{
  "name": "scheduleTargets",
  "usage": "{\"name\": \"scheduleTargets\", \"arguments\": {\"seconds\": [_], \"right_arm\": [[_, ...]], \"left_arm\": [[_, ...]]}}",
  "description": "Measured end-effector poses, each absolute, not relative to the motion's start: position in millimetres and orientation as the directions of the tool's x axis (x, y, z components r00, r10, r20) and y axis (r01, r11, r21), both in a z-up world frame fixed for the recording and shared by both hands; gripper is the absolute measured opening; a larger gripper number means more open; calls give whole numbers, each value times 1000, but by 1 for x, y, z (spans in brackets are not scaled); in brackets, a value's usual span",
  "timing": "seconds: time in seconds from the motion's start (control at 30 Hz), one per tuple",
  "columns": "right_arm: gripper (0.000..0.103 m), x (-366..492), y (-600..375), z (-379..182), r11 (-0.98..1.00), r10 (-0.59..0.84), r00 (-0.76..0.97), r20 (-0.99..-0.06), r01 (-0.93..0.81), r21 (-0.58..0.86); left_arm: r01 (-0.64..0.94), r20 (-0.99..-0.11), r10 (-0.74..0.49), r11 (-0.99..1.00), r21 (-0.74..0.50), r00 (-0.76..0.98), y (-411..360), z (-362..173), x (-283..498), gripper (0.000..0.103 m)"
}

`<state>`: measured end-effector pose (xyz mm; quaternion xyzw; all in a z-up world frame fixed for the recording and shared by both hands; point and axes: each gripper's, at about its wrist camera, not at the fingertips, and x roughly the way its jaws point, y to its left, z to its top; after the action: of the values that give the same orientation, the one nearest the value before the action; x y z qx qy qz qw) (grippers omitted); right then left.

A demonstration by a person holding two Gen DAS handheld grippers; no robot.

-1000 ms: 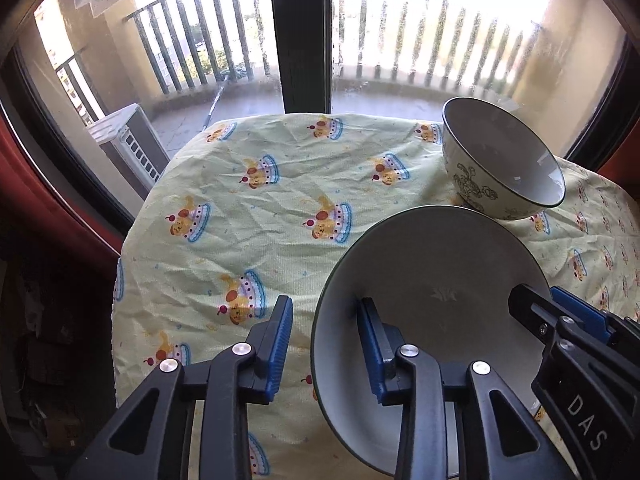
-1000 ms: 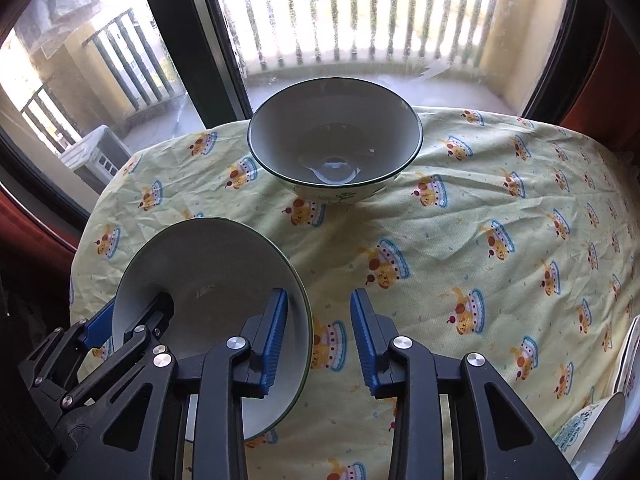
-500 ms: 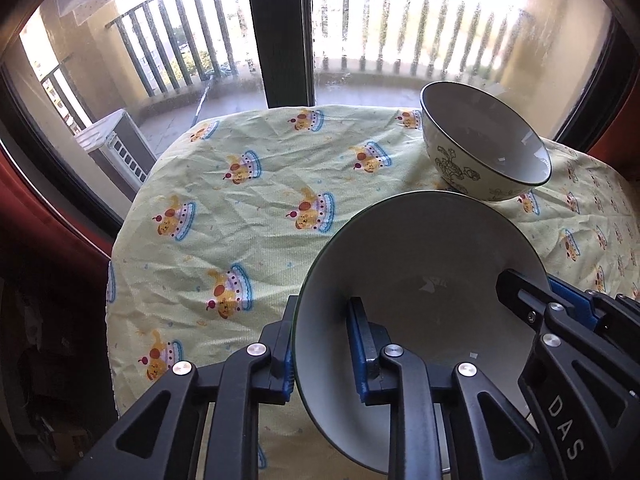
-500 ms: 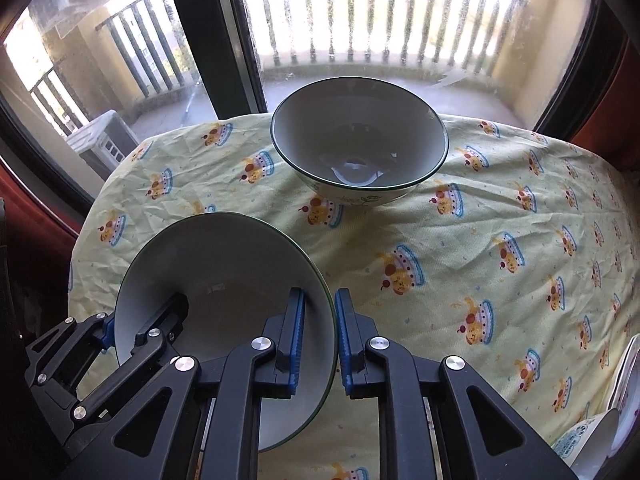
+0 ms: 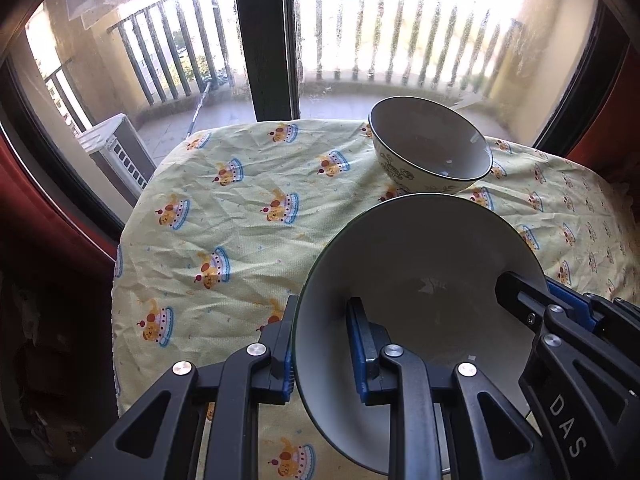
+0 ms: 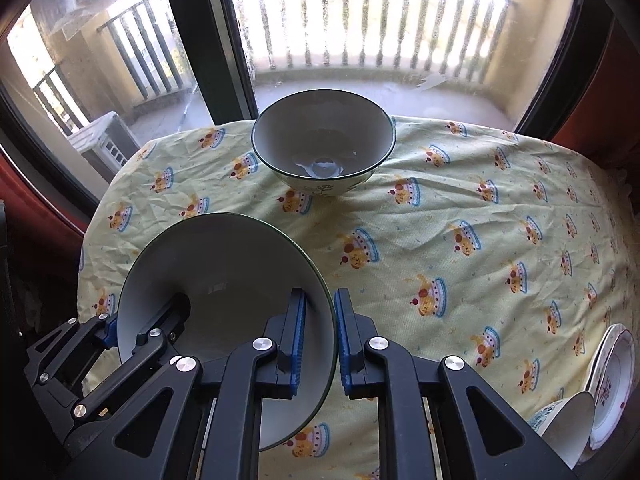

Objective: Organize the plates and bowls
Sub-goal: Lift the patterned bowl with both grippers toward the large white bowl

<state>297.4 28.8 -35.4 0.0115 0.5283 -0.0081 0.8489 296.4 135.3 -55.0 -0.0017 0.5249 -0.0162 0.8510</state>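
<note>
- Pale grey glazed bowl (image 5: 420, 280) with a dark green rim, pinched on opposite sides of that rim and tilted toward the cameras, its cup wide open to view.
- Left gripper (image 5: 320, 344) clamped on the bowl's left rim: one blue pad outside the wall, the other inside. Wide apart a second ago, closed onto the rim since.
- Right gripper (image 6: 320, 336) clamped likewise on the right rim, pads squeezed against both faces of the wall. Closed in the same second, from a clear gap to a firm pinch.
- Compared with half a second ago, more tablecloth (image 6: 440, 220) showing around and beyond the bowl, so probably lifted off the cloth now; underside hidden, so no certainty that it hangs fully clear.
- Second bowl (image 6: 324, 144), same grey inside with a leafy print outside, upright near the far edge by the window (image 5: 400, 32), apart from the held one.
- More crockery at the near right corner: a white plate (image 6: 612, 380) with red marks and another dish (image 6: 568, 420) just beside it, partly cut off by the frame.
- Meaning for the task: grasp done, carry begun; likely next a move toward the far bowl for nesting, or toward the pile at the right.
- Risk: thin rim pinch on a smooth glaze, so a slip or a twist between the two hands possible if one hand outruns the other.
</note>
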Motion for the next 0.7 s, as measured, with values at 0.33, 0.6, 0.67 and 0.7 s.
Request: {"name": "scheduleTargets", "arguments": {"seconds": [0.33,0.6,0.67,0.7], "right_arm": [[18,267,0,-4,1000,20,483,-875,6,26],[18,245,-36,9,999,36,494,-869,-5,39],[18,241,-45,13,999,42,499,-866,-10,42],[18,238,-51,14,999,43,501,-865,-12,42]], "left_arm": [[2,-876,-12,1000,-12,482,105,-27,267,20],[-11,-873,4,1000,-2,488,68,-12,247,20],[-16,-871,6,1000,-2,491,58,-10,243,20],[-17,-871,7,1000,-2,492,53,-9,240,20]]}}
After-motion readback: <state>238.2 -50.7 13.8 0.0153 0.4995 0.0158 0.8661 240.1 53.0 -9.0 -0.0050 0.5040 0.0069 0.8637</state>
